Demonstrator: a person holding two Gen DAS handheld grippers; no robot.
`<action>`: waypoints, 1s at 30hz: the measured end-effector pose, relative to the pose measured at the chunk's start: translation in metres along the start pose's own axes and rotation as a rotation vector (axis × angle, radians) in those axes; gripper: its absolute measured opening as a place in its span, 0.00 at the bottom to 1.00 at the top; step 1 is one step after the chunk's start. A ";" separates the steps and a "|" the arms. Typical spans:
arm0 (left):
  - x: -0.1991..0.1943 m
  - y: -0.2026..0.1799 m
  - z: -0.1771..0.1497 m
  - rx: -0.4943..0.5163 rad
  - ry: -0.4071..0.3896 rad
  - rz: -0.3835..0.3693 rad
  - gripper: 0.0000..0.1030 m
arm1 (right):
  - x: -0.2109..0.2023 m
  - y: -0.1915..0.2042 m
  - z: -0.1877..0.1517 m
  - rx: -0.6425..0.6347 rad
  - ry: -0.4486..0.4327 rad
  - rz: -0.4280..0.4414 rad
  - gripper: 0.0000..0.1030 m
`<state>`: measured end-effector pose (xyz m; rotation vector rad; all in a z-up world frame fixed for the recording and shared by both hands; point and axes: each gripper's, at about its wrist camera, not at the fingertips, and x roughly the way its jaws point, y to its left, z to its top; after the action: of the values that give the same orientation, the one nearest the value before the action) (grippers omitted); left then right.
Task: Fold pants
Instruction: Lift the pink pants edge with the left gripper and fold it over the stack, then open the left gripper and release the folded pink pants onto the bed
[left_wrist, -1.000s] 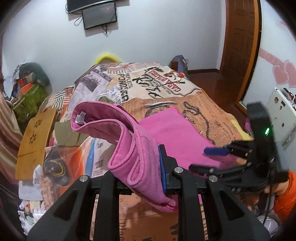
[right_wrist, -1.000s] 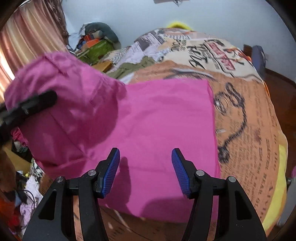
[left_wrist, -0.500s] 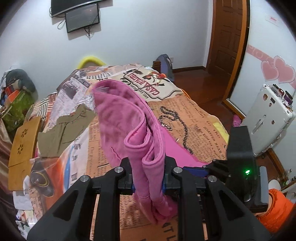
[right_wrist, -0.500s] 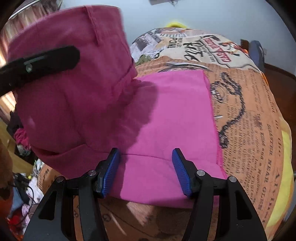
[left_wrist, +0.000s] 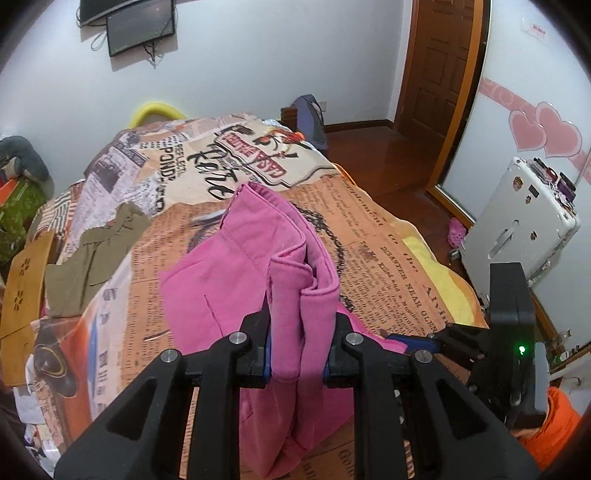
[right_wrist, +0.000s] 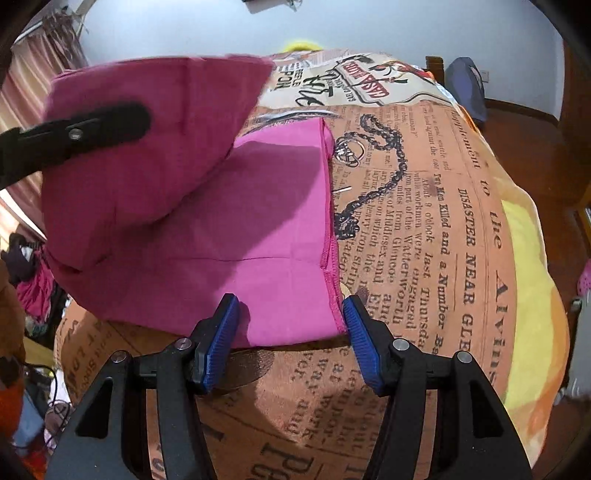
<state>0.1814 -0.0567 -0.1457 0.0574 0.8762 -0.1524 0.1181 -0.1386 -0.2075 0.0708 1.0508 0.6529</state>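
Note:
Pink pants (left_wrist: 236, 280) lie on a bed with a newspaper-print cover (left_wrist: 388, 243). My left gripper (left_wrist: 298, 347) is shut on a bunched fold of the pants and holds it lifted over the flat part. In the right wrist view the flat layer of the pants (right_wrist: 258, 229) spreads across the bed, and the lifted fold with the left gripper's black finger (right_wrist: 92, 129) hangs at the upper left. My right gripper (right_wrist: 291, 328) stands open just above the near right corner of the flat layer, with its blue pads (right_wrist: 221, 339) pressing on nothing.
An olive garment (left_wrist: 92, 251) lies on the bed's left side beside a tan wooden board (left_wrist: 22, 288). A white suitcase (left_wrist: 517, 225) stands on the floor at the right, near a wooden door (left_wrist: 439, 66). Clutter is piled at the left.
The left gripper has carried the lifted pink fold to the right over the flat layer. The right gripper has slid toward the near right corner of the pants and stayed open.

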 end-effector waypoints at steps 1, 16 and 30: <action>0.003 -0.002 0.000 0.000 0.006 -0.003 0.18 | -0.001 0.000 0.001 0.003 0.001 0.003 0.54; 0.025 -0.024 -0.004 0.033 0.069 -0.051 0.40 | -0.041 -0.020 0.000 0.038 -0.077 -0.050 0.54; 0.010 0.022 -0.045 0.022 0.084 0.094 0.73 | -0.059 -0.001 0.025 0.009 -0.176 -0.023 0.54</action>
<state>0.1571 -0.0313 -0.1826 0.1257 0.9536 -0.0721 0.1204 -0.1647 -0.1491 0.1219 0.8840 0.6101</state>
